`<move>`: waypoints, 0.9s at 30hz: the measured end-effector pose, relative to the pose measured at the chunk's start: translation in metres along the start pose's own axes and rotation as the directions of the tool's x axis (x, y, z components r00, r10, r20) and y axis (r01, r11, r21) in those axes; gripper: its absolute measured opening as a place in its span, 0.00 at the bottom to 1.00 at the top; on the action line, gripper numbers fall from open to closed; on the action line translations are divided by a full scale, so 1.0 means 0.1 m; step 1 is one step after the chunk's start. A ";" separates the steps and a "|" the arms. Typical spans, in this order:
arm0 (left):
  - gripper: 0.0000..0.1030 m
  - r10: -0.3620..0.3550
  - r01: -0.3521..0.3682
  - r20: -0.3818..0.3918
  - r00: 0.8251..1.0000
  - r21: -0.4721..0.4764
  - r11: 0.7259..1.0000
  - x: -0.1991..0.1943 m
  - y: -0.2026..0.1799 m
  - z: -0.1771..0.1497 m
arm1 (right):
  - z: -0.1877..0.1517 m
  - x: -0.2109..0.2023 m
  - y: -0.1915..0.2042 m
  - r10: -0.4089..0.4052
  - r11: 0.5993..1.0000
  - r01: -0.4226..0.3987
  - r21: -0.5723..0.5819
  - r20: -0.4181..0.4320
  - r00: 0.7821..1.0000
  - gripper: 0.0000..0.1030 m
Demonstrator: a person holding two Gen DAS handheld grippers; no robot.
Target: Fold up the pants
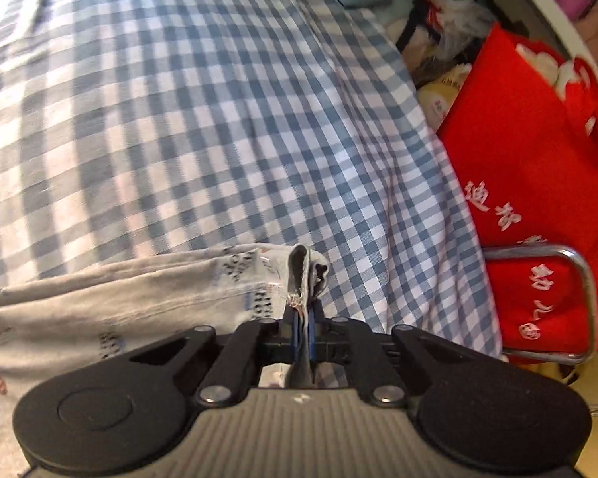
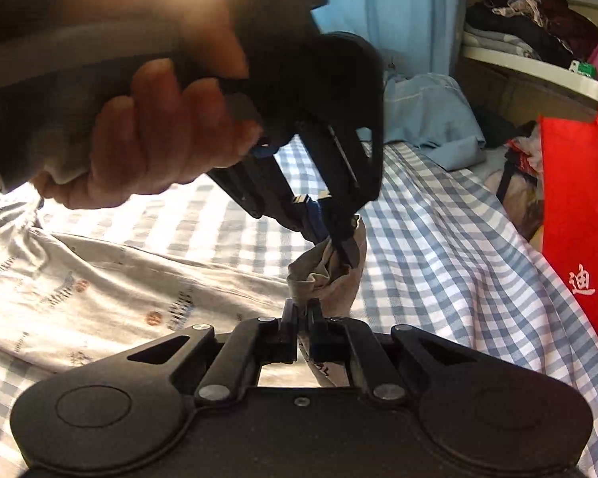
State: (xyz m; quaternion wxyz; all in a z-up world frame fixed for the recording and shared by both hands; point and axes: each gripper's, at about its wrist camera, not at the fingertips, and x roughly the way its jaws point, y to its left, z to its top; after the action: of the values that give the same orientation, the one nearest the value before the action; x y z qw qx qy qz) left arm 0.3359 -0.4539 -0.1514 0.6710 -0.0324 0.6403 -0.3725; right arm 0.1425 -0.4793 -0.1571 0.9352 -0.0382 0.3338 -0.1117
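Note:
The pants [image 1: 111,298] are pale grey-white with small printed marks and lie across a blue-and-white checked bed sheet [image 1: 187,119]. My left gripper [image 1: 303,308] is shut on a bunched end of the pants and lifts it slightly. In the right wrist view my right gripper [image 2: 303,310] is shut on the same bunched end of the pants [image 2: 99,294], just below the left gripper [image 2: 341,255], which a hand holds from above. The rest of the pants trails to the left on the sheet [image 2: 438,239].
A red bag with white characters [image 1: 538,183] stands to the right of the bed, with a metal chair frame [image 1: 578,302] by it. A light blue garment [image 2: 430,119] lies at the far end of the bed. A shelf with clothes [image 2: 538,59] is at upper right.

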 end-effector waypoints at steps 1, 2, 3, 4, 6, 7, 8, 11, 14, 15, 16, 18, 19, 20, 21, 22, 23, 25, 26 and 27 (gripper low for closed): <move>0.04 -0.021 0.021 0.010 1.000 -0.015 1.000 -0.10 0.10 -0.03 | 0.02 -0.03 0.06 0.007 1.000 -0.007 -0.005 0.003 1.000 0.03; 0.04 -0.040 0.040 0.020 0.999 -0.022 0.999 -0.21 0.20 -0.07 | 0.05 -0.08 0.13 0.015 1.000 -0.015 -0.011 0.010 1.000 0.03; 0.04 -0.051 0.052 0.036 0.998 -0.029 0.998 -0.33 0.32 -0.12 | 0.08 -0.12 0.20 0.025 1.000 -0.025 -0.016 0.015 1.000 0.03; 0.04 -0.054 0.055 0.051 0.997 -0.037 0.998 -0.44 0.43 -0.17 | 0.12 -0.16 0.28 0.037 0.999 -0.037 -0.023 0.020 0.999 0.03; 0.04 -0.055 0.060 0.081 0.995 -0.060 0.996 -0.67 0.69 -0.31 | 0.18 -0.24 0.45 0.072 0.997 -0.071 -0.039 0.023 0.997 0.03; 0.04 -0.053 0.060 0.093 0.994 -0.070 0.996 -0.76 0.81 -0.37 | 0.21 -0.27 0.55 0.096 0.994 -0.096 -0.043 0.020 0.995 0.03; 0.04 -0.044 0.052 0.101 0.994 -0.083 0.995 -0.84 0.93 -0.44 | 0.24 -0.29 0.64 0.132 0.991 -0.131 -0.038 0.012 0.991 0.03; 0.04 -0.002 0.017 0.109 0.994 -0.132 0.991 -0.93 1.33 -0.61 | 0.24 -0.26 0.95 0.214 0.976 -0.214 -0.044 -0.023 0.977 0.03; 0.04 0.046 -0.029 0.116 0.992 -0.144 0.989 -0.88 1.66 -0.72 | 0.19 -0.13 1.24 0.267 0.962 -0.270 -0.050 -0.063 0.962 0.03; 0.04 0.057 -0.039 0.123 0.991 -0.146 0.989 -0.85 1.76 -0.77 | 0.14 -0.05 1.35 0.281 0.957 -0.285 -0.051 -0.077 0.957 0.03; 0.04 0.071 -0.052 0.125 0.990 -0.149 0.987 -0.80 1.83 -0.81 | 0.10 0.02 1.44 0.295 0.952 -0.300 -0.053 -0.089 0.951 0.03; 0.04 0.113 -0.095 0.123 0.986 -0.149 0.984 -0.69 1.97 -0.90 | 0.00 0.20 1.61 0.319 0.943 -0.328 -0.053 -0.127 0.939 0.03; 0.04 0.130 -0.112 0.122 0.984 -0.144 0.983 -0.65 2.03 -0.94 | -0.06 0.26 1.72 0.322 0.941 -0.333 -0.060 -0.146 0.935 0.03; 0.04 0.142 -0.125 0.118 0.983 -0.142 0.982 -0.60 2.08 -0.98 | -0.12 0.31 1.81 0.322 0.940 -0.336 -0.066 -0.164 0.933 0.03; 0.04 0.145 -0.128 0.118 0.982 -0.147 0.981 -0.57 2.11 -1.00 | -0.17 0.35 1.86 0.319 0.940 -0.335 -0.069 -0.179 0.931 0.03; 0.04 0.138 -0.118 0.127 0.982 -0.152 0.981 -0.56 2.14 -1.03 | -0.22 0.39 1.89 0.314 0.941 -0.332 -0.069 -0.192 0.930 0.03; 0.04 0.130 -0.108 0.137 0.982 -0.158 0.982 -0.56 2.16 -1.05 | -0.24 0.39 1.90 0.311 0.942 -0.329 -0.070 -0.190 0.931 0.04; 0.04 0.124 -0.099 0.143 0.982 -0.170 0.981 -0.56 2.18 -1.05 | -0.25 0.37 1.89 0.309 0.943 -0.325 -0.066 -0.185 0.933 0.04; 0.04 0.125 -0.101 0.141 0.982 -0.170 0.980 -0.56 2.18 -1.05 | -0.24 0.36 1.89 0.307 0.944 -0.323 -0.065 -0.186 0.933 0.04; 0.04 0.129 -0.105 0.138 0.982 -0.167 0.980 -0.56 2.18 -1.06 | -0.24 0.35 1.90 0.303 0.945 -0.321 -0.069 -0.188 0.934 0.04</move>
State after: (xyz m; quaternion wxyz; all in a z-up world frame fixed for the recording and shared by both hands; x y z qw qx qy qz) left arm 0.3481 -0.2207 -0.2371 0.7328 -0.0755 0.6170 -0.2767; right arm 0.1885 -0.3026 -0.2253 0.9051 -0.0209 0.4215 0.0520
